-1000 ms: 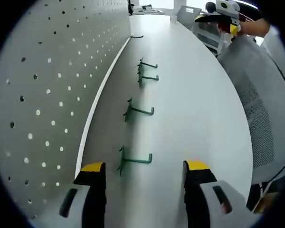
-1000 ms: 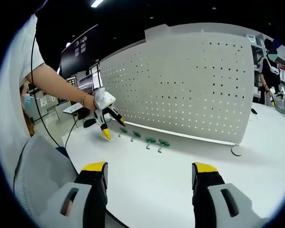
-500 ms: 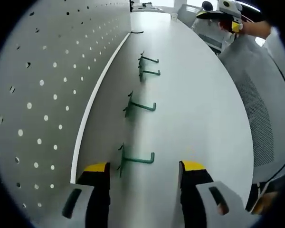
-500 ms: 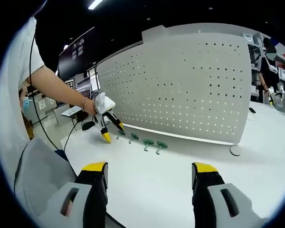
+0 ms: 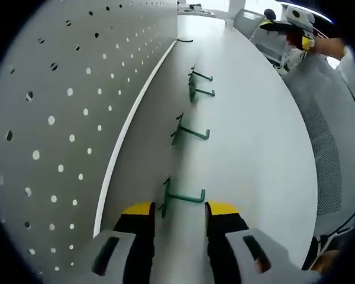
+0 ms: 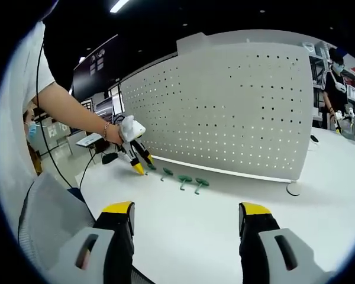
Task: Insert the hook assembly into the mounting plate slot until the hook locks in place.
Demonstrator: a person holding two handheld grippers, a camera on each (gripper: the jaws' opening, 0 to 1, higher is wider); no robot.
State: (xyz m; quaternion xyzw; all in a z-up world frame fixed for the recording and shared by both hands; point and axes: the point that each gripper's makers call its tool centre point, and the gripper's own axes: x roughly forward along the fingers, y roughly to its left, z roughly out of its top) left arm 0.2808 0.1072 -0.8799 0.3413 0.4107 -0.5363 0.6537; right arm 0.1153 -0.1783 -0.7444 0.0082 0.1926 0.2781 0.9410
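Observation:
Several green hooks lie in a row on the white table (image 5: 254,148) along the foot of the white pegboard (image 5: 65,106). The nearest hook (image 5: 183,196) lies just ahead of my left gripper (image 5: 178,209), between the lines of its two yellow-tipped jaws, which stand open with a narrow gap. Farther along are a second hook (image 5: 190,131) and two more (image 5: 201,91). In the right gripper view the left gripper (image 6: 136,164), held by a hand, points down at the left end of the hook row (image 6: 183,179) before the pegboard (image 6: 225,106). My right gripper (image 6: 186,210) is wide open and holds nothing.
A grey mesh chair back (image 5: 328,142) stands by the table's right edge, and shows again as a chair (image 6: 50,222) at lower left. A thin black loop (image 6: 294,189) lies at the pegboard's far end. Other people stand at far right (image 6: 337,89).
My left gripper has moved forward up to the nearest hook and its jaws have drawn closer together. The right gripper has stayed still and open.

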